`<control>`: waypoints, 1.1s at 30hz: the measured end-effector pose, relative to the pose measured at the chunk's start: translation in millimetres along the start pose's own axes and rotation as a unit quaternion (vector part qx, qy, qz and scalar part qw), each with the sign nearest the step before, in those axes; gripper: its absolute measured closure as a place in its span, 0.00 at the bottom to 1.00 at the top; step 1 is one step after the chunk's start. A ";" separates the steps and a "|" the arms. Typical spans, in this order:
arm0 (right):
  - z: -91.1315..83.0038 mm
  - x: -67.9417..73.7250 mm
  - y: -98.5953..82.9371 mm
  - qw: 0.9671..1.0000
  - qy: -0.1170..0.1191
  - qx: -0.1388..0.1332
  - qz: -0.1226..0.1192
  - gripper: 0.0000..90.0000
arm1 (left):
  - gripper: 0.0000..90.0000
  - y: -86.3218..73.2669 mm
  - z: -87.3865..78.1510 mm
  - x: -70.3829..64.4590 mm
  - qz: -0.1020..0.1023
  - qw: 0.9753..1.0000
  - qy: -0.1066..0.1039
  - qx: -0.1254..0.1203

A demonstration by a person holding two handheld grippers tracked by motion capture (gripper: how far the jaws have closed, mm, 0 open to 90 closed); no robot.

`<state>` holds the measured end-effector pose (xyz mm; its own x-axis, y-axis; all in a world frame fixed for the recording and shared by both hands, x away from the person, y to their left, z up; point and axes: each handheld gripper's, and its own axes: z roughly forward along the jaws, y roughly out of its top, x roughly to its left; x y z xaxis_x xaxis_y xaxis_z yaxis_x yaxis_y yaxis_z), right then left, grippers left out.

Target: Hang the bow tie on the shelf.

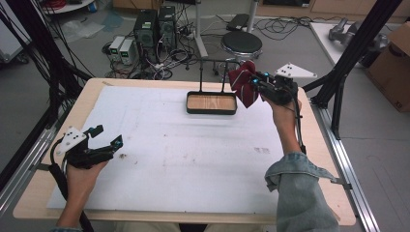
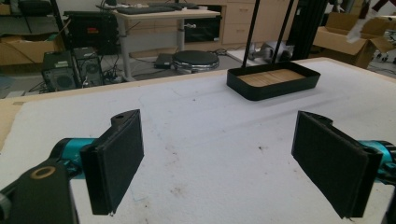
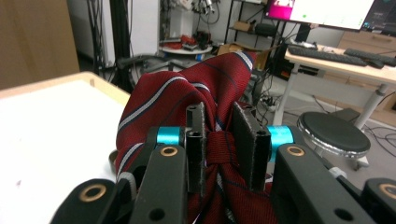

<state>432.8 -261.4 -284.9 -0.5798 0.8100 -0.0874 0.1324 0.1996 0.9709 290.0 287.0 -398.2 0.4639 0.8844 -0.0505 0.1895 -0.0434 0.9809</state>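
From the high view, the right gripper [image 1: 252, 83] holds a bunched red striped necktie [image 1: 243, 85] in the air beside the black rack's uprights, just past the wood-floored black tray [image 1: 212, 103]. The left gripper [image 1: 107, 137] rests low at the near left of the white mat [image 1: 193, 159], jaws apart.

Left gripper view: wide-spread pads [image 2: 116, 161], nothing between them, tray [image 2: 273, 81] far ahead.

Right gripper view: jaws clamped tight on the tie's gathered middle [image 3: 219, 149]. To hang it well, I'd say carry it above the rack's bar, let the loose ends fall either side, then release.
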 end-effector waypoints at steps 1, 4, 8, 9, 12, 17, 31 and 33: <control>2.5 -0.9 2.1 1.000 -0.002 -0.006 0.001 0.83 | 0.19 0.1 0.0 0.0 0.000 1.000 0.000 0.001; 7.7 -2.6 5.8 1.000 -0.004 -0.008 0.008 0.83 | 0.19 -0.1 0.2 -0.1 0.001 1.000 -0.001 0.001; 18.0 -5.1 10.4 0.999 -0.006 -0.020 0.027 0.83 | 0.19 -0.7 0.0 0.2 0.000 1.000 -0.002 -0.002; 20.6 -6.0 11.1 0.999 -0.006 -0.019 0.032 0.83 | 0.19 -0.9 0.0 0.4 0.000 1.000 -0.002 -0.001; 31.4 -10.1 12.5 0.999 -0.009 -0.019 0.040 0.83 | 0.19 -1.5 0.1 1.2 -0.003 1.000 -0.005 0.000; 41.0 -11.5 15.0 0.999 -0.012 -0.019 0.042 0.83 | 0.19 -2.0 -0.8 4.3 -0.008 1.000 -0.003 -0.002; 72.8 -9.7 22.7 0.998 -0.010 -0.020 0.062 0.83 | 0.19 -5.4 0.7 6.6 -0.016 1.000 0.000 0.007; 77.2 -10.9 22.3 0.998 -0.012 -0.019 0.066 0.83 | 0.19 -5.6 1.1 6.1 -0.017 1.000 -0.001 0.006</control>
<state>504.1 -223.2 -279.5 -0.5391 0.8414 0.0372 0.1755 0.0690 0.9821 292.7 292.1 -404.1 0.4591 0.8845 -0.0834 0.2160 -0.0201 0.9762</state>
